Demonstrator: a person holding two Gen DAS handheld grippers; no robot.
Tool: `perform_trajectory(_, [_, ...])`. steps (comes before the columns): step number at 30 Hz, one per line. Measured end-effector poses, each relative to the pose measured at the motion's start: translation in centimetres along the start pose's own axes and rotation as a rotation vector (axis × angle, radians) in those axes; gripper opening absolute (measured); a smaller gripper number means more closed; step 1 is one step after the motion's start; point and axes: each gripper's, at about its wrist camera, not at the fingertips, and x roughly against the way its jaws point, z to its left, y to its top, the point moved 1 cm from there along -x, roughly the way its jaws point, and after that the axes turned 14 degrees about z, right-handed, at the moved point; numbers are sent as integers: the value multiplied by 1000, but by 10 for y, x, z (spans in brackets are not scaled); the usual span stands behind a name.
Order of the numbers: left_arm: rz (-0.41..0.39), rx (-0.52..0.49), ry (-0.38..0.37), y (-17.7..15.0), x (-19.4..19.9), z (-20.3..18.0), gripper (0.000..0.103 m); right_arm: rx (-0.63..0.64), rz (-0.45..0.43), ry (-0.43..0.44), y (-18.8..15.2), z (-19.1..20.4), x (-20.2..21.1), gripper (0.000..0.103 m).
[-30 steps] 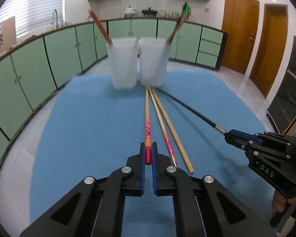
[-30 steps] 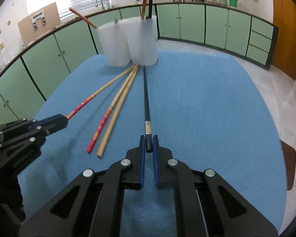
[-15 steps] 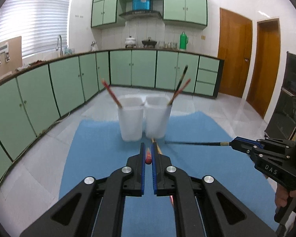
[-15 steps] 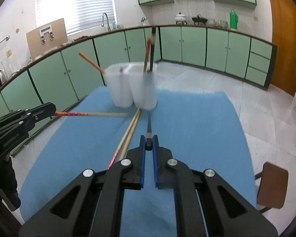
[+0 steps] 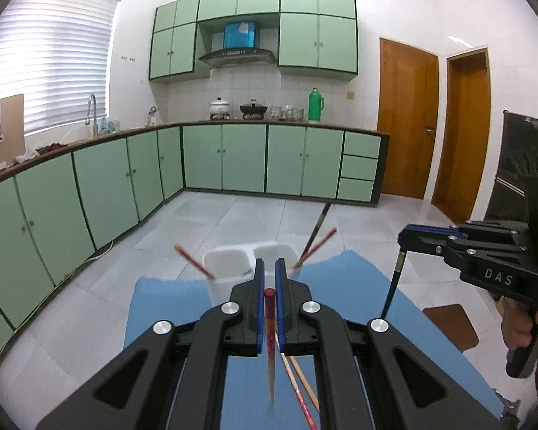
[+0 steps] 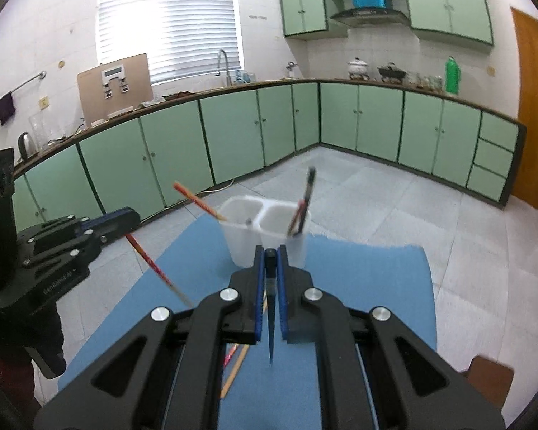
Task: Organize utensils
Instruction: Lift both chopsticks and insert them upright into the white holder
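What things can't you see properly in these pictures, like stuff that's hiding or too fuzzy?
- Left wrist view: the held red chopstick blurs toward its lower tip, so its pattern is unreadable.
- Right wrist view: the held black chopstick is partly hidden between the right tool pads.
- Both views: the white cups' bottoms hide behind the tools.
- Loose chopsticks on the blue mat are mostly covered by the left tool.

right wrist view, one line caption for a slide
Right gripper lifts a black chopstick above the blue mat, facing the twin-compartment holder.
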Motion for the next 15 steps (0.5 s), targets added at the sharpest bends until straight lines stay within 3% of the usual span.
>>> perform_trajectory(7, [-81,-32,7,35,15,4,5,64,-62,23,44,6,17,6])
perform_trajectory(15, [-187,-37,12,104,11,15,5,70,-147,38,109,0,24,6])
